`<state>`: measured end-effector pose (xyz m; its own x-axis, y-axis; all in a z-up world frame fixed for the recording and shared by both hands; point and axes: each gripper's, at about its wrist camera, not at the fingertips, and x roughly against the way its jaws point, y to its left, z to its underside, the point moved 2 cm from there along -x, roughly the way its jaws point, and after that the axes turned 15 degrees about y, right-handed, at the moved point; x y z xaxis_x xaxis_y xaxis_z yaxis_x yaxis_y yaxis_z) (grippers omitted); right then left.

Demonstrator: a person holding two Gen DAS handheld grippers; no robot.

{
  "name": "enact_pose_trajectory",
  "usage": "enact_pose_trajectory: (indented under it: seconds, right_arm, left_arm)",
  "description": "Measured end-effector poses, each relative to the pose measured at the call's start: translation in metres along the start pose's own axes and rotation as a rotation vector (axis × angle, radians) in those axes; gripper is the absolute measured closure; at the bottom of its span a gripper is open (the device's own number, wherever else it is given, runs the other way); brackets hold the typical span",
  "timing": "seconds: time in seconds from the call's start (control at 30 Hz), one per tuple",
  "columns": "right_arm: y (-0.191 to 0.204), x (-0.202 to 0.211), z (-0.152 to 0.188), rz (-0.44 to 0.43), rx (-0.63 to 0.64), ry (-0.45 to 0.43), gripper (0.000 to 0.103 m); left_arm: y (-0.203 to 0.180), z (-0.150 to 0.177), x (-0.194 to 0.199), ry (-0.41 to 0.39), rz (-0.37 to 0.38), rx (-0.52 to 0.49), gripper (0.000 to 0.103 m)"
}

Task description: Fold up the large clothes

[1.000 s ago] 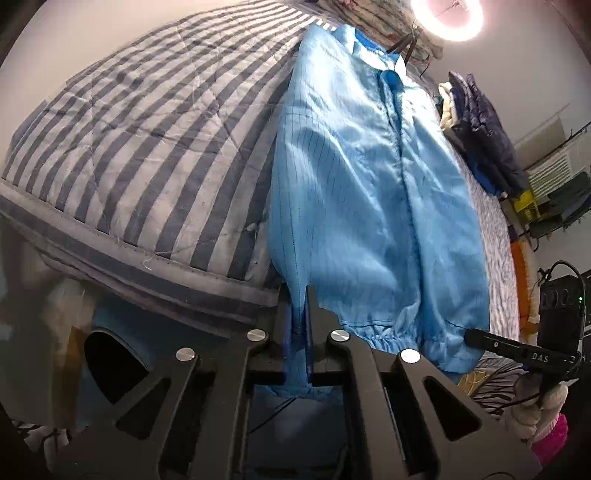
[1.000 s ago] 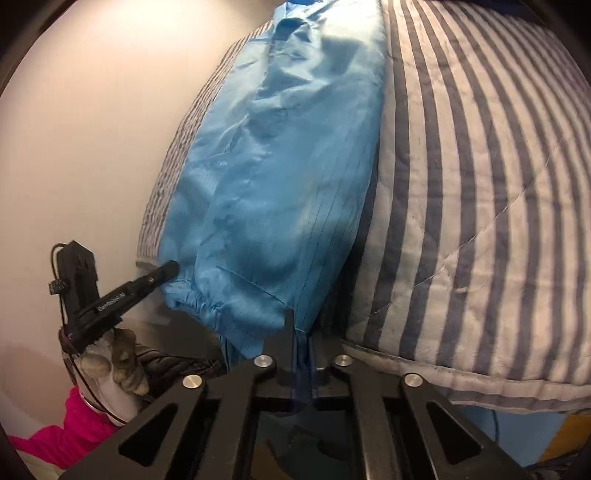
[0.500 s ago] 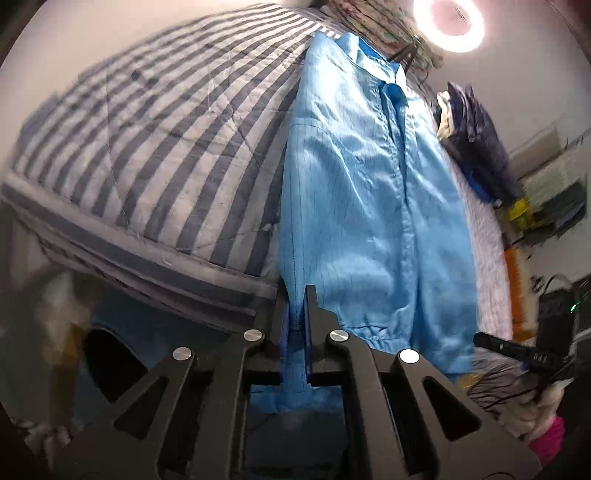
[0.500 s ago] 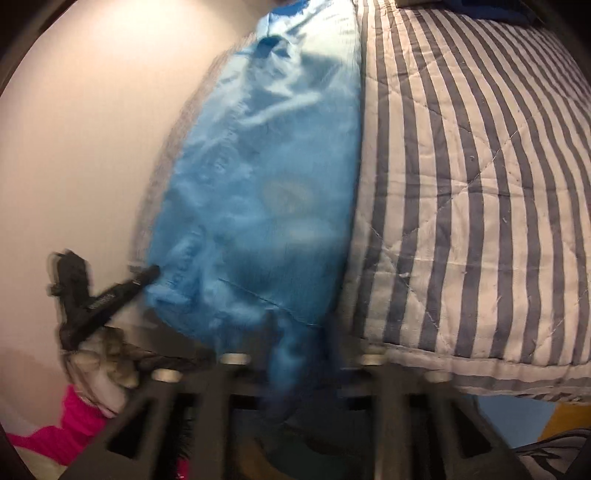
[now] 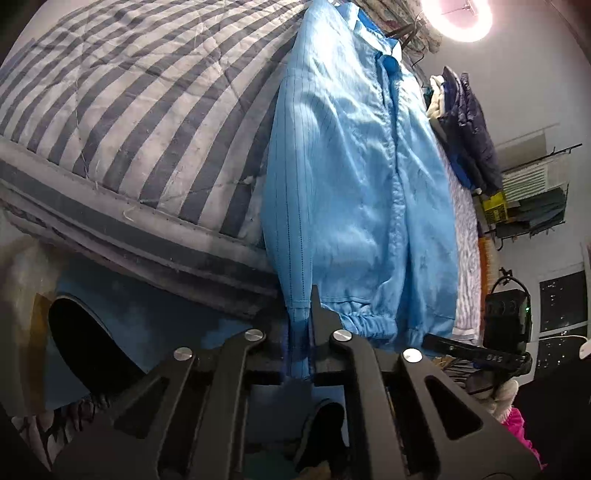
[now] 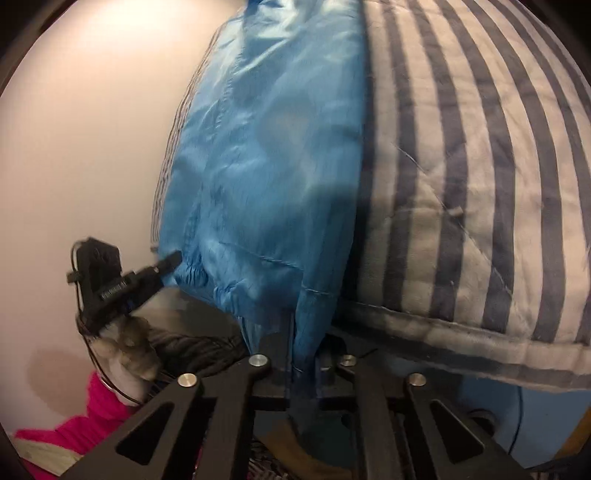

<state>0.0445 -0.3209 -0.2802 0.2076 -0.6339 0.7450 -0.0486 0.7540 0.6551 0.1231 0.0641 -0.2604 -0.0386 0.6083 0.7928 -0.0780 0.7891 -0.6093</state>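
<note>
A light blue jacket [image 5: 354, 177] lies lengthwise on a striped quilt [image 5: 147, 92], collar at the far end, elastic hem at the near bed edge. My left gripper [image 5: 301, 314] is shut on the hem's left corner. In the right wrist view the same jacket [image 6: 266, 166] hangs over the bed edge, and my right gripper [image 6: 306, 332] is shut on the hem's other corner. The other gripper's black body [image 6: 110, 284] shows to the left of the hem.
The striped quilt [image 6: 461, 184] covers the bed to its near edge. Dark jackets [image 5: 469, 125] are piled at the far right of the bed. A ring light [image 5: 458, 18] glows beyond. Pink cloth [image 6: 74, 424] lies low left. A pale wall [image 6: 92, 129] is beside the bed.
Both grippers keep hold of the hem corners. The views have shifted closer to the bed edge, and the jacket hem now hangs lower over it.
</note>
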Motion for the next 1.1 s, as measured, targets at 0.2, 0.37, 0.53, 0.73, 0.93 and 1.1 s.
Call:
enact_pose_trajectory:
  seconds: [0.2, 0.37, 0.53, 0.73, 0.93, 1.1]
  right_arm:
    - [0.003, 0.005, 0.002, -0.011, 0.003, -0.017, 0.102]
    - [-0.002, 0.005, 0.001, -0.119, -0.042, -0.02, 0.102]
    - [0.006, 0.038, -0.01, -0.27, -0.047, -0.123, 0.102]
    - [0.031, 0.062, -0.041, -0.255, 0.003, -0.193, 0.102]
    - [0.032, 0.091, -0.09, -0.208, 0.008, -0.257, 0.102]
    - [0.028, 0.119, -0.132, -0.134, 0.028, -0.293, 0.102]
  left_arm:
    - [-0.004, 0.001, 0.019, -0.022, 0.035, -0.021, 0.1]
    - [-0.008, 0.002, 0.015, 0.001, 0.057, -0.015, 0.1]
    - [-0.021, -0.012, 0.04, -0.045, 0.123, -0.01, 0.101]
    - [-0.045, -0.042, 0.062, -0.09, 0.113, -0.073, 0.101]
    - [-0.071, -0.094, 0.067, -0.116, 0.064, -0.119, 0.101]
    - [-0.085, -0.143, 0.067, -0.126, 0.032, -0.136, 0.101]
